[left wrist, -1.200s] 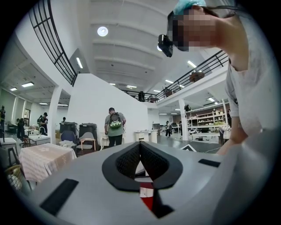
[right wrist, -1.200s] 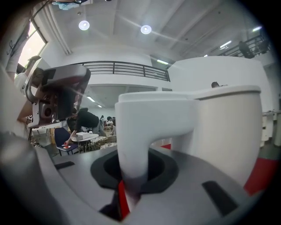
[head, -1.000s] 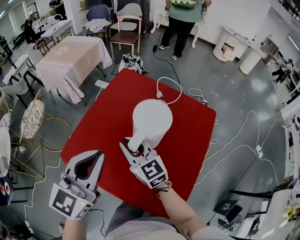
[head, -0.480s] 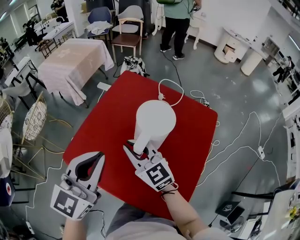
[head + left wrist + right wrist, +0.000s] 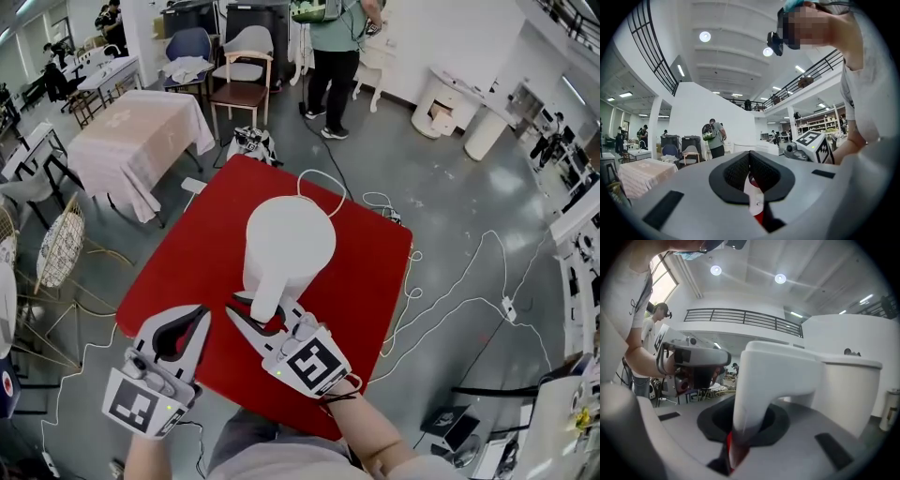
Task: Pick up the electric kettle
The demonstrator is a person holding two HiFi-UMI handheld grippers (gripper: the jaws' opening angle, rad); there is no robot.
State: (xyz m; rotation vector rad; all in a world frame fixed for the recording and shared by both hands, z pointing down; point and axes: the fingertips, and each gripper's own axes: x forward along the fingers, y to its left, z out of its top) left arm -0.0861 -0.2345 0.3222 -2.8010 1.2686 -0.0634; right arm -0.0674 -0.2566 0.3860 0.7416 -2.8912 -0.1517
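The white electric kettle (image 5: 289, 246) hangs over the red table (image 5: 375, 272), its handle (image 5: 265, 298) pointing toward me. My right gripper (image 5: 265, 319) grips that handle from the near side. In the right gripper view the handle (image 5: 764, 380) runs down between the black pads and the kettle body (image 5: 843, 390) fills the right. The jaws are opening slightly with the handle still pressed between them. My left gripper (image 5: 192, 323) hovers at the table's near left edge, shut and empty; its pads (image 5: 750, 159) meet at the tip. The kettle's white cord (image 5: 323, 183) lies behind it.
A person (image 5: 328, 47) stands at the far side near wooden chairs (image 5: 239, 70). A table with a pale cloth (image 5: 131, 131) is at the left, a wire chair (image 5: 56, 248) nearer. White cables (image 5: 469, 281) trail over the grey floor at the right.
The right gripper has risen with the kettle, which looks larger and sits further left in the head view. The left gripper has hardly moved.
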